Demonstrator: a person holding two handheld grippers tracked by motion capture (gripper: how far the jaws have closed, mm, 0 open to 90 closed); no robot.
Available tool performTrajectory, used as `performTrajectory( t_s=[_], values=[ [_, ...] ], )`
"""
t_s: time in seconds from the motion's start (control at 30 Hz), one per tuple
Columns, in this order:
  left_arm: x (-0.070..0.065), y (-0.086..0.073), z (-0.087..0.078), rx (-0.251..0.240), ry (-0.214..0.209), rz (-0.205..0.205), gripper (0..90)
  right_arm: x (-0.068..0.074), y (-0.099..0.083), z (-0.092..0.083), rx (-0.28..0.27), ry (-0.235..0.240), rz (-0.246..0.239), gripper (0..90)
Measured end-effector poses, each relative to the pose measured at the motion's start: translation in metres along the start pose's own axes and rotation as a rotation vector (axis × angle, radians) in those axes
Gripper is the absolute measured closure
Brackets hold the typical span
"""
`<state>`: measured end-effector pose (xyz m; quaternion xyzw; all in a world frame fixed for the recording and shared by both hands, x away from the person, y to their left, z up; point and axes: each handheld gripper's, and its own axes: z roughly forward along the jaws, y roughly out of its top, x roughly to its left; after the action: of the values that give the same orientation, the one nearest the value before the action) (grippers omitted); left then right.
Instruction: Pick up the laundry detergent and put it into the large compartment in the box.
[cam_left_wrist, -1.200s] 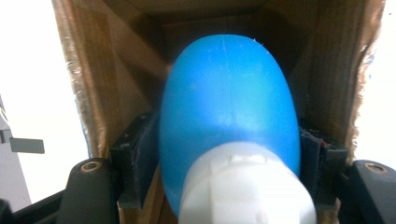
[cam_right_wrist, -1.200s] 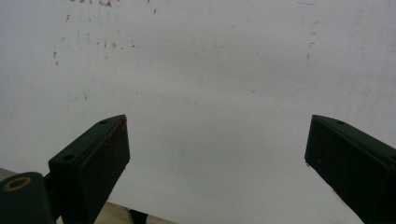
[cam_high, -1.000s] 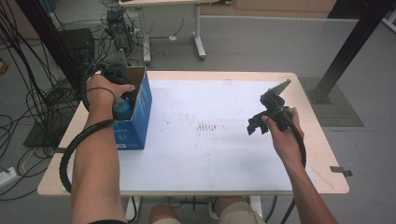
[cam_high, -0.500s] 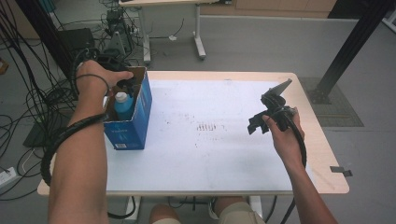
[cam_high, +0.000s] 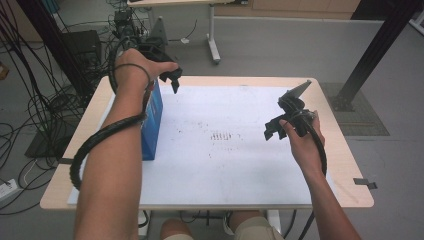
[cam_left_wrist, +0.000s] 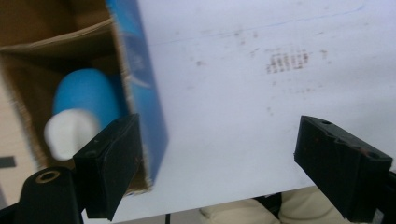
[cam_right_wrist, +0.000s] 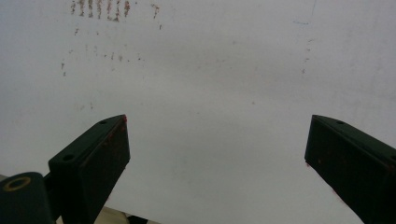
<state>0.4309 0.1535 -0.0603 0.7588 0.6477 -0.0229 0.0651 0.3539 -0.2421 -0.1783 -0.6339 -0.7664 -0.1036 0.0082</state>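
Observation:
A blue cardboard box (cam_high: 152, 117) stands open-topped at the table's left side. In the left gripper view a blue bottle (cam_left_wrist: 86, 95) with a white cap (cam_left_wrist: 67, 133) stands inside the box (cam_left_wrist: 144, 93), apart from the jaws. My left gripper (cam_high: 172, 80) hangs above the box's far end. Its jaws have just been opening and now stand wide, with nothing between them (cam_left_wrist: 217, 130). My right gripper (cam_high: 271, 131) hovers over the white sheet (cam_high: 225, 165) at the right, open and empty (cam_right_wrist: 217, 123).
The sheet bears faint brown marks (cam_high: 222, 136) at its middle. Cables and dark equipment (cam_high: 50, 75) crowd the floor to the left. A second table's leg (cam_high: 212, 35) stands behind and a black post (cam_high: 372, 55) at the back right.
My left hand has risen out of the box and moved toward its far end, jaws opening. The bottle stayed in the box. The right hand has kept still.

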Motion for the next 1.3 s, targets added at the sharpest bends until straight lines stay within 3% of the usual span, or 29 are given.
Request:
performTrajectory(
  t_s=[0.27, 0.57, 0.93, 1.3],
  values=[
    [-0.034, 0.013, 0.010, 0.009, -0.033, 0.032, 13.2, -0.003, 0.000, -0.003, -0.005, -0.006, 0.005, 6.5],
    [-0.057, 0.019, 0.016, 0.007, -0.032, 0.059, 11.4, -0.012, 0.000, -0.002, 0.001, 0.003, 0.020, 6.5],
    [-0.066, 0.026, 0.026, 0.020, -0.004, 0.070, 10.8, -0.016, 0.001, 0.001, 0.007, 0.008, 0.024, 6.5],
    [-0.067, 0.029, 0.027, 0.025, -0.005, 0.079, 11.1, -0.020, 0.001, 0.001, 0.010, 0.012, 0.033, 6.5]
  ],
)
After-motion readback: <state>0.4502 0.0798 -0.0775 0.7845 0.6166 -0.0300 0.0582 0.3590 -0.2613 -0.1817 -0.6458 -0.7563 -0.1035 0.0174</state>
